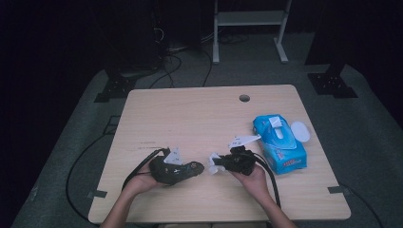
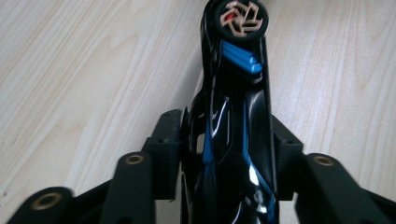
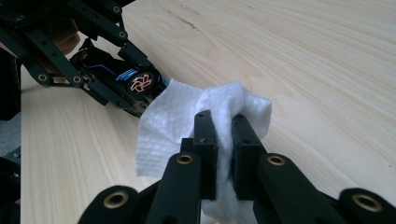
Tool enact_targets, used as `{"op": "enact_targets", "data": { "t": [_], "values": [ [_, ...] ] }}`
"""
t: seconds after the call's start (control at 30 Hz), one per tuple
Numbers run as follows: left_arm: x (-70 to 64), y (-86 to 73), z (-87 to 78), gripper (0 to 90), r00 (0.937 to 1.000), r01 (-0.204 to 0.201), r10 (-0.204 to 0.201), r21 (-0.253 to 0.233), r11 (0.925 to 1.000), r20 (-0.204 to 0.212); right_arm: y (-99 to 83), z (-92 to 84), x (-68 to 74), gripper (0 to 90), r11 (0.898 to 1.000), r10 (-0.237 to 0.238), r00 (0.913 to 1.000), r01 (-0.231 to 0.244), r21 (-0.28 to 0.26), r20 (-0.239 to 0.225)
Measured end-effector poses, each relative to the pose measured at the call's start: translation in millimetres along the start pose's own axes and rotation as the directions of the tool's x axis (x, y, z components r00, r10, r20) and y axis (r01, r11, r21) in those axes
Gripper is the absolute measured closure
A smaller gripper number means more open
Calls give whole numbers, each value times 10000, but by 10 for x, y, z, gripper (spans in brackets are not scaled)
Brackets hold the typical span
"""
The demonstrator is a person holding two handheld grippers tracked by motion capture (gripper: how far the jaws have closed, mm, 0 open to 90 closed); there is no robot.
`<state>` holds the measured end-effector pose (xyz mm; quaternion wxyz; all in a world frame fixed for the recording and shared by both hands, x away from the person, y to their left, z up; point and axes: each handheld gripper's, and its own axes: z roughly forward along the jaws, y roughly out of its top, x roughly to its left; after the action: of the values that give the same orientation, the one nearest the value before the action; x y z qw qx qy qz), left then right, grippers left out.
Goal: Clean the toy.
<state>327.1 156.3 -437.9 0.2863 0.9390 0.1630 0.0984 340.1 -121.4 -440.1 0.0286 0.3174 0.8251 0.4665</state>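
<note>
A: Left gripper — what did it have?

B: Its jaws were clamped on a glossy black object with blue trim, a round end showing copper windings pointing away from the camera. Possibly a small drone arm with its motor — hard to be sure in that light. It sat low over the wooden table, near the person's edge.

A: And the right gripper?

B: Narrow, jaws pinched on a white wipe, which bunched between the pads and fanned out to the left. The wipe's edge touched the round end of the black object in the right gripper view.

A: Where did they sit from above?

B: Side by side at the near middle of the table, tips facing each other. A blue wipes pack, lid flipped open, lay just right of the right hand.
</note>
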Motion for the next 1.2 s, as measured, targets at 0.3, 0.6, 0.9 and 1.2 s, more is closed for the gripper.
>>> {"op": "enact_targets", "data": {
  "t": [0.3, 0.6, 0.9, 1.2],
  "values": [
    [-44, 263, 190, 484, 9983, -433, 487, 1480, 9880, -332, -14, -44, -36, 823, 9998, 167, 9998, -168, -117, -52],
    [-94, 280, 146, 571, 9929, -987, 1038, 837, 9916, -580, -7, -85, -62, 822, 9991, 297, 9993, -304, -293, -229],
    [-131, 333, 41, 571, 9888, -1384, 1337, -711, 9878, -669, 113, -209, 60, 823, 9967, 65, 9949, -145, -796, -1006],
    [-185, 417, -40, 573, 9850, -1638, 1545, -1356, 9771, -769, 244, -324, 256, 823, 9911, -829, 9918, 719, -1123, -970]
  ]
}}
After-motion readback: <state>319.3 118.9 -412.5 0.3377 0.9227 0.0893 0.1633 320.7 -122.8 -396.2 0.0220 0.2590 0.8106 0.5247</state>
